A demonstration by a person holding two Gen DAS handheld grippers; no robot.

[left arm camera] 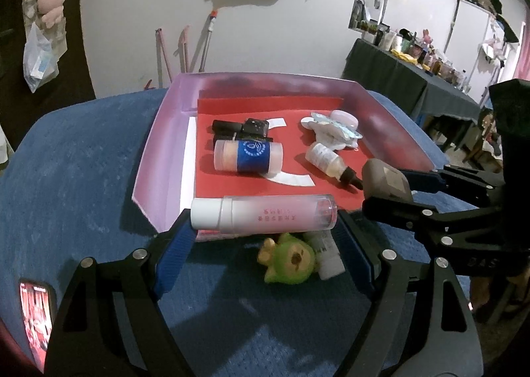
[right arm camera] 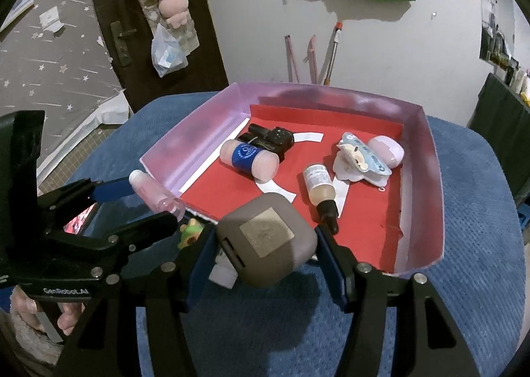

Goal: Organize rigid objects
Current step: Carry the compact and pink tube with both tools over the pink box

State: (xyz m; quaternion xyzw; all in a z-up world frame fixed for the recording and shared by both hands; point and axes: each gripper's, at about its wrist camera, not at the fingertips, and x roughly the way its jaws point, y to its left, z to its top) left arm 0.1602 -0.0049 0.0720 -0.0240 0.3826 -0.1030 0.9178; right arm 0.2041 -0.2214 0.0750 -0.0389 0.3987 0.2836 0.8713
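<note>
Two bottles [left arm camera: 247, 161], one black item and one clip are counted in the pink tray [left arm camera: 159, 158]; a pink bottle [left arm camera: 265, 214] is clamped lengthwise by the left gripper [left arm camera: 265, 234], a grey case [right arm camera: 265, 239] by the right gripper [right arm camera: 265, 247], both at the tray's near edge

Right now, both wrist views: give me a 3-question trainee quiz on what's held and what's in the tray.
1. True or false: the left gripper holds the pink bottle with the white cap by its two ends.
2. What is clamped in the right gripper? A) dropper bottle B) grey rounded case C) green toy
3. Fill in: the blue-labelled tube lies inside the ____ with the red liner.

Key
1. True.
2. B: the grey rounded case. The dropper bottle lies in the pink tray; the green toy sits on the blue cloth.
3. Pink tray.
</note>
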